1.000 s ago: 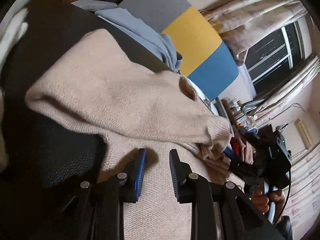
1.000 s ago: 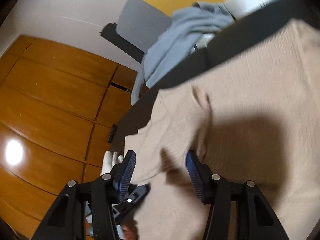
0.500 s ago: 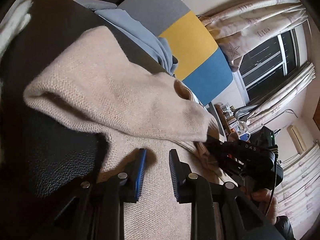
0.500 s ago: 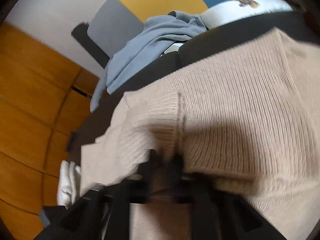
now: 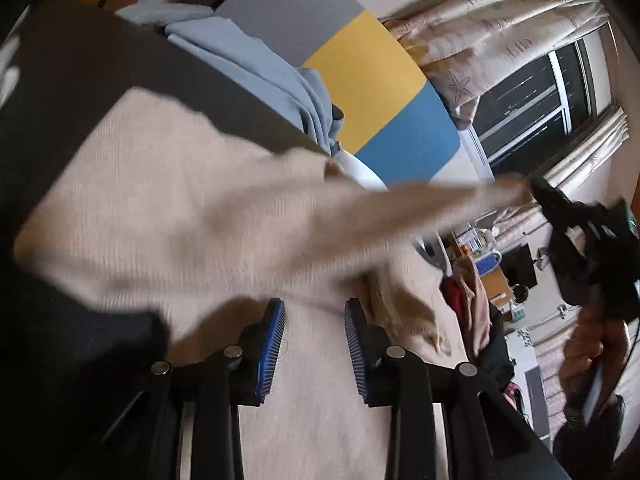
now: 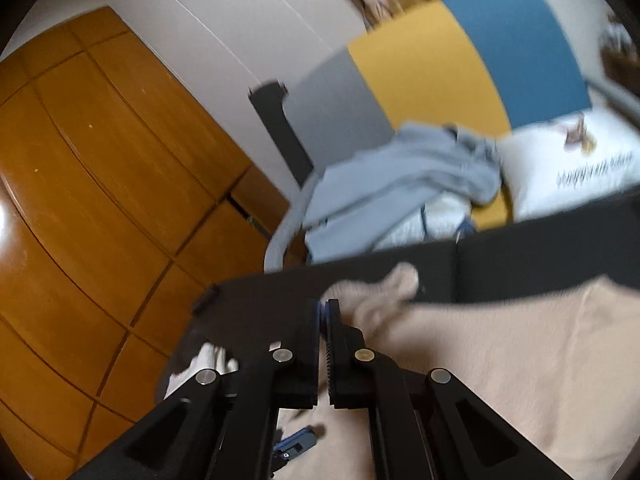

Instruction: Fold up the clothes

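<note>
Sweater [image 5: 168, 216] spread on dark surface [image 5: 80, 80]; sleeve [image 5: 420, 204] stretched toward 3 o'clock. Hoodie [image 5: 256, 76] behind at 12 o'clock, against headboard [image 5: 360, 80]. Window [image 5: 532, 112] at 2 o'clock.

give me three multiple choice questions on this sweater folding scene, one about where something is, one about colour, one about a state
1. Where does the grey-blue garment lie?
A. beyond the dark surface, against the colour-block panel
B. on top of the beige sweater
C. between the left tongs

2. Which colours make up the panel behind it?
A. red, white, black
B. grey, yellow, blue
C. green, pink, brown

3. How do the right tongs stand?
A. wide open above the cloth
B. shut on the beige sweater
C. shut on the grey-blue garment

Answers:
1 A, it is heaped past the dark surface.
2 B, three bands show side by side.
3 B, the pads meet and the beige sweater sleeve stretches up to them, while the left tongs gape empty.
</note>
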`<state>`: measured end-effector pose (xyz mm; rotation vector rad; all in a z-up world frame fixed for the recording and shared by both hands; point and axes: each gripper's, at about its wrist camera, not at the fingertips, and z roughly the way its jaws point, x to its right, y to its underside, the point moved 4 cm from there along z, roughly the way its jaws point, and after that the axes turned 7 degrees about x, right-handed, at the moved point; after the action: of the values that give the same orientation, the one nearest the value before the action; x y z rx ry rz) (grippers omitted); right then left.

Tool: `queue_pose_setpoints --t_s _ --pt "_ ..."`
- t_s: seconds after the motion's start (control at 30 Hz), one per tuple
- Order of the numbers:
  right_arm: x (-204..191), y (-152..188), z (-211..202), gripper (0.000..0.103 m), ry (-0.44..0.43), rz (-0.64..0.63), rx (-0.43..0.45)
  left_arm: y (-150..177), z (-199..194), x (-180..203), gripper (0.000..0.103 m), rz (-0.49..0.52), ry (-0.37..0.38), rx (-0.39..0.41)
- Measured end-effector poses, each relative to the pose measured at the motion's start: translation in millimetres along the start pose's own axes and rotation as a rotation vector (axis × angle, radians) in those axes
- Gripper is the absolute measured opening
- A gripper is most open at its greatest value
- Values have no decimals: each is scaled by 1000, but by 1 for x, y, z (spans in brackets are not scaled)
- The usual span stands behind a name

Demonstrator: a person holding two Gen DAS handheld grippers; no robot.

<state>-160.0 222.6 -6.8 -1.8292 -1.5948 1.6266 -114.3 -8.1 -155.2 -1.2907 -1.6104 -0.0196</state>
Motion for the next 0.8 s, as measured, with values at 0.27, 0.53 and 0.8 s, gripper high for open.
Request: queue_pose_setpoints --t_s 0.27,0.53,0.8 --pt "72 37 -27 16 -67 240 -82 1 10 -20 32 -80 16 39" --pt "84 129 27 68 -142 491 -222 5 10 -15 32 -40 -9 54" --pt "94 135 54 67 -16 524 -167 5 9 -16 32 -35 -7 61"
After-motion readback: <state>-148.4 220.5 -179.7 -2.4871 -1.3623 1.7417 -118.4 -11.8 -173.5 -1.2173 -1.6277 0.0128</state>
